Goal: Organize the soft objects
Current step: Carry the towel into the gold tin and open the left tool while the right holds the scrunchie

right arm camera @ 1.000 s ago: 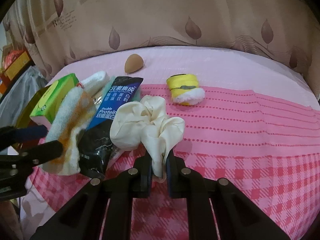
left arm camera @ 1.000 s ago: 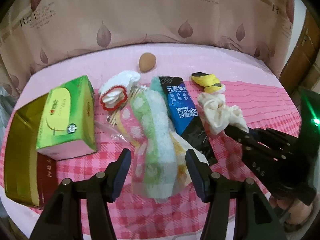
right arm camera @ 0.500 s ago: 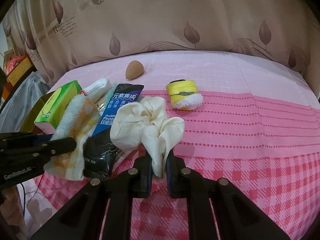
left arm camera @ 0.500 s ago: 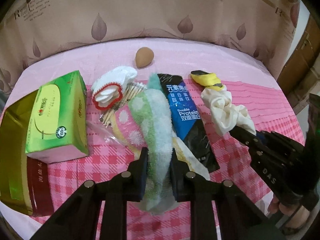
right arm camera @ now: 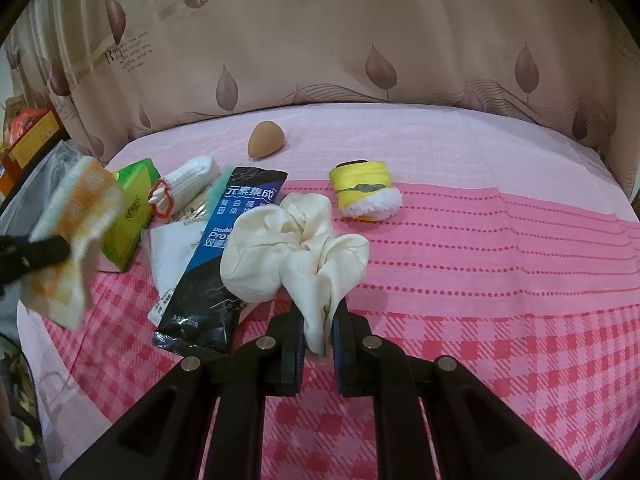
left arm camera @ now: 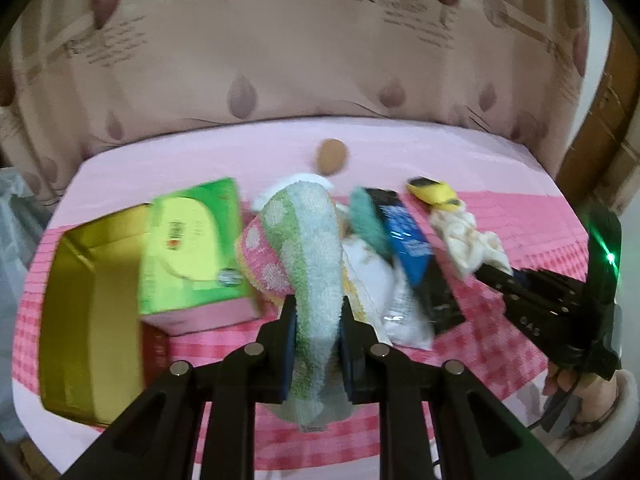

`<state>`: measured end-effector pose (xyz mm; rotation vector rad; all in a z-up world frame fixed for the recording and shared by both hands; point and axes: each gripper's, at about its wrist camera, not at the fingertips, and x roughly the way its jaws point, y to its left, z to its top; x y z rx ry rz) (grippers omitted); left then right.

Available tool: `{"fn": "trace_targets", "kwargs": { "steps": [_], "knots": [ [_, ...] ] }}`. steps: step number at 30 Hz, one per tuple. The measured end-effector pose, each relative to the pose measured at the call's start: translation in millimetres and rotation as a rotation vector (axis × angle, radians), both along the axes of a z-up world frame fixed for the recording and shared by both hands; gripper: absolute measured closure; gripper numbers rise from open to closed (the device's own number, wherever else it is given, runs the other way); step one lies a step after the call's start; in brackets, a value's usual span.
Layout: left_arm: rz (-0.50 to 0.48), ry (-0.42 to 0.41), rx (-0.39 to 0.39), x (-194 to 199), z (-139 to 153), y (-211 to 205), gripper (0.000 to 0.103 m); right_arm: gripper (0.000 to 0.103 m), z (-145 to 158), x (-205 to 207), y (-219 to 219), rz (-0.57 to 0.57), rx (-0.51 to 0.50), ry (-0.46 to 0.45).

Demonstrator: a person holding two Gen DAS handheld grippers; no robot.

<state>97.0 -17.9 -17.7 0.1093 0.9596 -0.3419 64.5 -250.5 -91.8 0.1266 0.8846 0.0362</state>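
My left gripper [left arm camera: 318, 328] is shut on a pastel spotted towel [left arm camera: 308, 248] and holds it above the pink cloth; the towel also shows in the right wrist view [right arm camera: 72, 232], blurred, at the far left. My right gripper [right arm camera: 318, 336] is shut on a cream scrunchie [right arm camera: 288, 248], which also shows in the left wrist view [left arm camera: 468, 240]. A beige makeup sponge [right arm camera: 265, 145], a yellow rolled sock [right arm camera: 364, 192] and a white rolled sock with a red edge [right arm camera: 184, 188] lie on the table.
A green tissue box [left arm camera: 192, 248] leans on an open gold tin [left arm camera: 80, 320] at the left. A dark protein packet [right arm camera: 220, 264] and a white sachet [right arm camera: 172, 252] lie in the middle. A patterned curtain [right arm camera: 360, 40] hangs behind the table.
My left gripper closed on the towel and has lifted it up and to the left. My right gripper has kept hold of the scrunchie and raised it slightly.
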Motion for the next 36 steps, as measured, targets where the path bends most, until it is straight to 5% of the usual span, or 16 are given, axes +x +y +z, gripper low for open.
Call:
{"fn": "trace_targets", "kwargs": {
  "steps": [20,36],
  "knots": [
    [0.363,-0.013,0.08,30,-13,176,0.085,0.093,5,-7,0,-0.061,-0.03,-0.014],
    [0.414,0.023,0.151,30,-50,208,0.082,0.093,19,-22,11,-0.08,-0.03,-0.05]
  ]
}}
